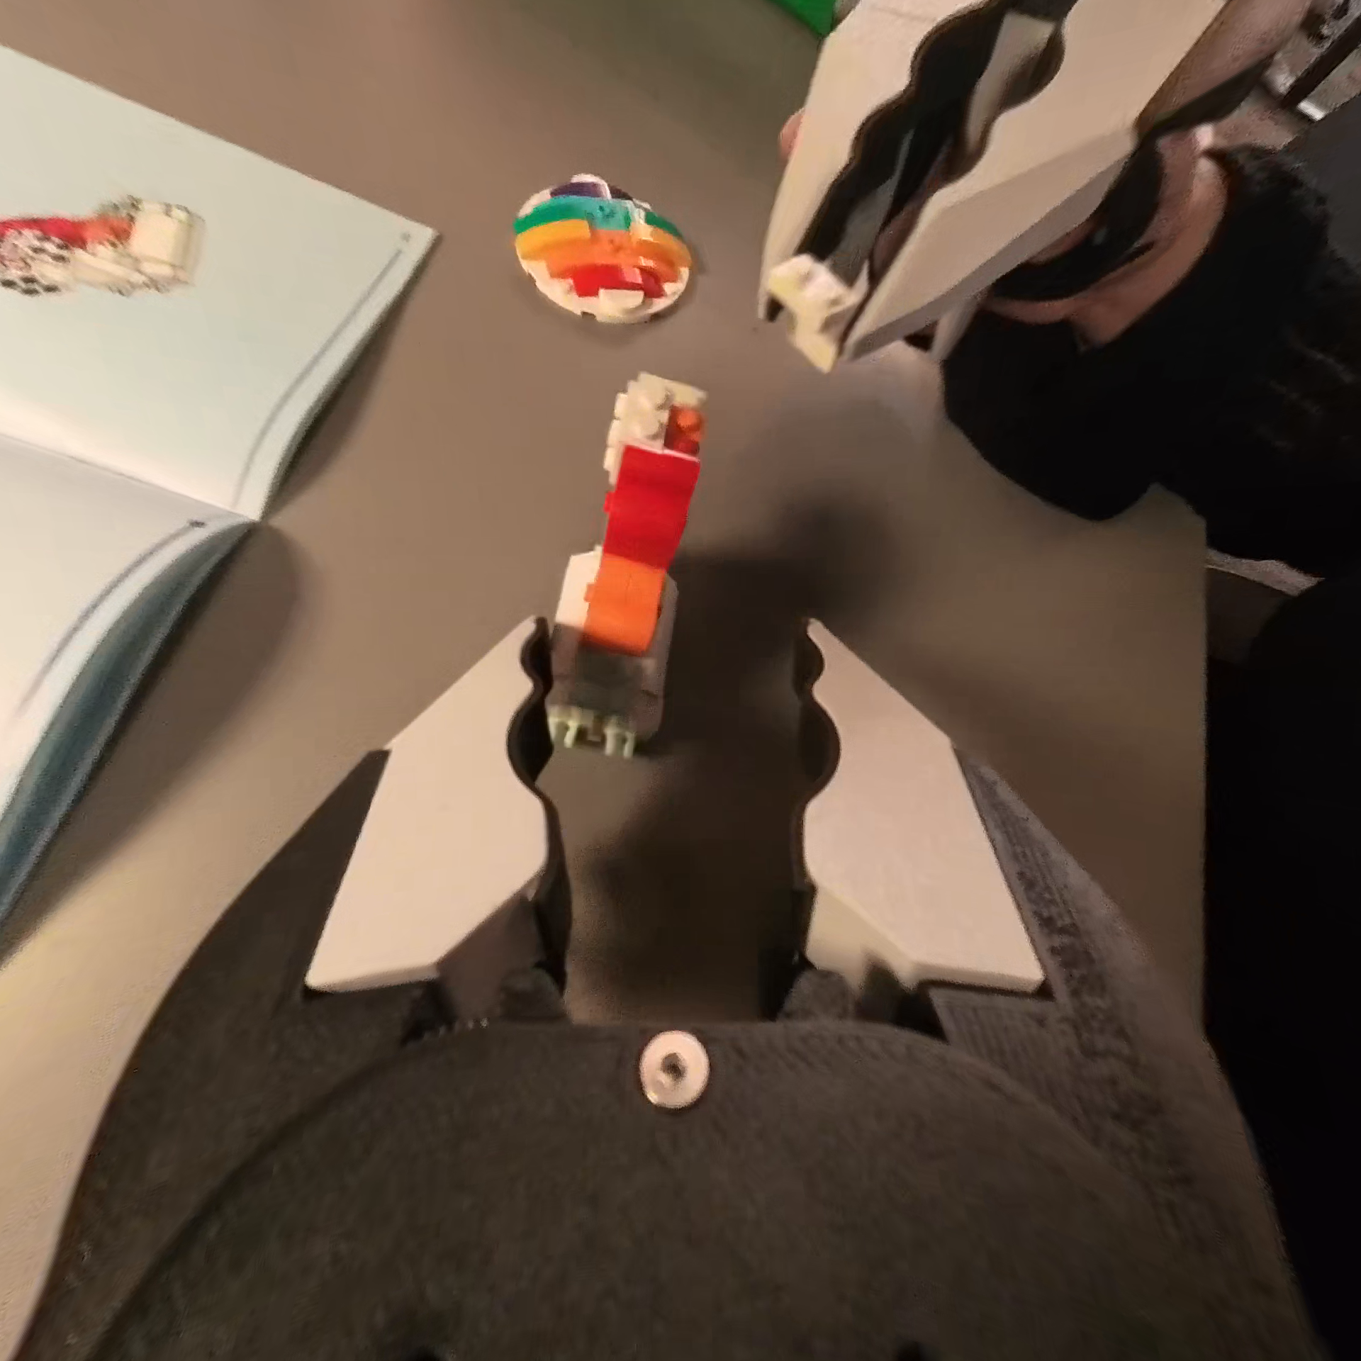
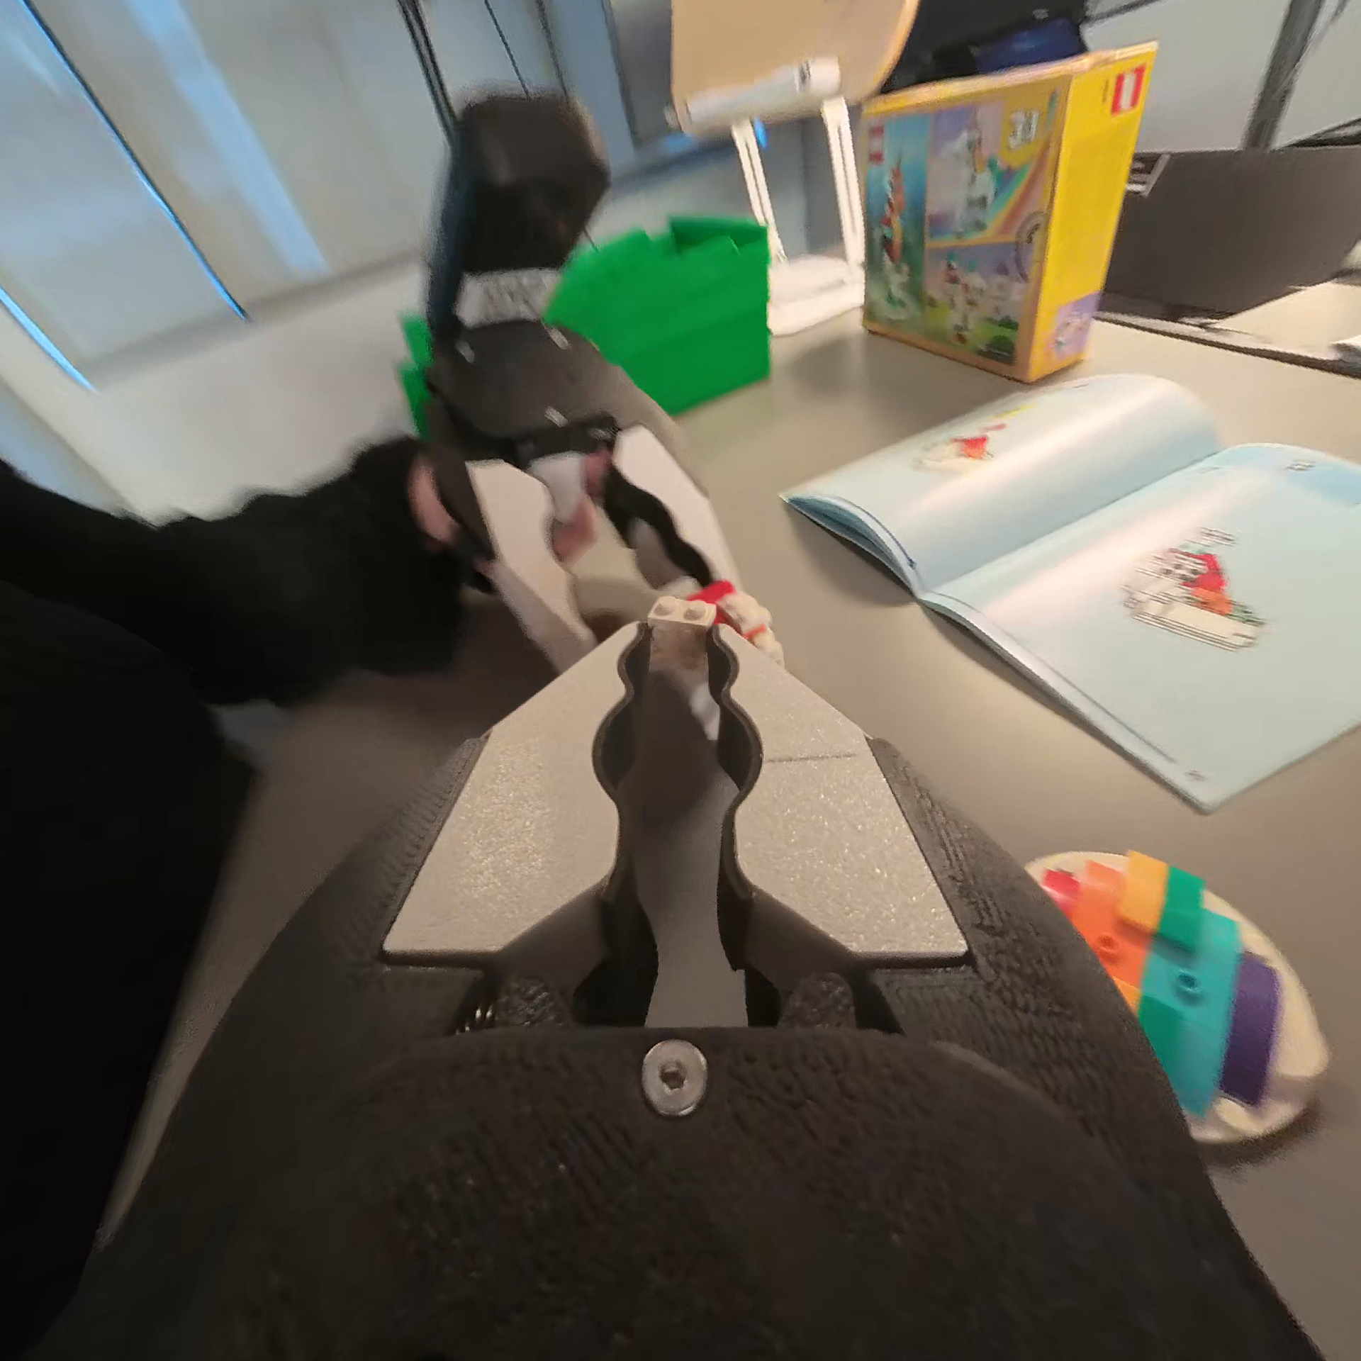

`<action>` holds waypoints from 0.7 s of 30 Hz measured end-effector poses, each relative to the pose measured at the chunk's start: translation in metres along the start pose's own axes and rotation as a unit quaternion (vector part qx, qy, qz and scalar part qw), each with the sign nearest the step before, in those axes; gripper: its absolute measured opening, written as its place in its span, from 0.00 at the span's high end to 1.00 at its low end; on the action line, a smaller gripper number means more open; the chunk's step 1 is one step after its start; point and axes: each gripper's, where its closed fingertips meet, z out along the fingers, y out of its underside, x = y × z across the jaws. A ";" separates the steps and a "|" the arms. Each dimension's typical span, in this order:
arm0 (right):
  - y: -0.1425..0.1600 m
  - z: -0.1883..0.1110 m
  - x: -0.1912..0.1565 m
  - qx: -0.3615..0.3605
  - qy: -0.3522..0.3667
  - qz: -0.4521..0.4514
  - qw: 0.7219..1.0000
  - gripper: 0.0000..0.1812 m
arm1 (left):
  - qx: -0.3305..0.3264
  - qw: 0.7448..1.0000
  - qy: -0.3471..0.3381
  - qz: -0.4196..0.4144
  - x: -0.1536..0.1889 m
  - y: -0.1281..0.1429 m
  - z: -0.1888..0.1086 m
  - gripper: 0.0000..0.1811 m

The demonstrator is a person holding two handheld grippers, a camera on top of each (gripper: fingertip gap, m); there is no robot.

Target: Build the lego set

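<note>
A long lego assembly (image 1: 644,545) of white, red, orange and grey bricks lies on the grey table (image 1: 957,589). Its grey end sits between the fingers of my left gripper (image 1: 672,641), close beside the left finger and apart from the right one. That gripper is open. My right gripper (image 1: 817,317) hovers above and to the right of the assembly's white end, shut on a small white brick (image 1: 806,302). In the right wrist view the white brick (image 2: 681,615) is pinched at my right gripper's tips (image 2: 681,630). The assembly (image 2: 744,611) shows just behind it, with the open left gripper (image 2: 626,582) beyond.
A round rainbow lego piece (image 1: 600,254) lies past the assembly; it also shows in the right wrist view (image 2: 1171,987). An open instruction booklet (image 1: 184,331) (image 2: 1105,560) lies alongside. A lego box (image 2: 994,213), a green bin (image 2: 677,309) and a laptop (image 2: 1237,221) stand at the back.
</note>
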 end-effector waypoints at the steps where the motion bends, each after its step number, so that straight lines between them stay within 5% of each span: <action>1: 0.002 0.001 0.002 -0.006 0.008 -0.009 1.000 0.92 | -0.002 1.000 0.005 -0.008 0.004 0.001 -0.001 0.65; 9: 0.013 0.001 0.012 -0.026 0.023 -0.021 0.999 0.92 | -0.046 0.996 0.082 -0.007 0.051 0.011 0.006 0.72; 12: 0.007 -0.007 0.009 -0.011 0.002 -0.032 0.999 0.92 | 0.000 0.999 0.018 0.034 0.026 -0.008 0.002 0.71; 15: 0.004 -0.014 0.007 0.001 -0.012 -0.058 0.998 0.92 | 0.071 0.995 0.036 0.063 0.025 -0.033 -0.001 0.68; 21: 0.005 -0.014 0.000 0.016 -0.024 -0.126 0.992 0.92 | 0.097 0.990 0.015 0.100 0.020 -0.041 0.011 0.70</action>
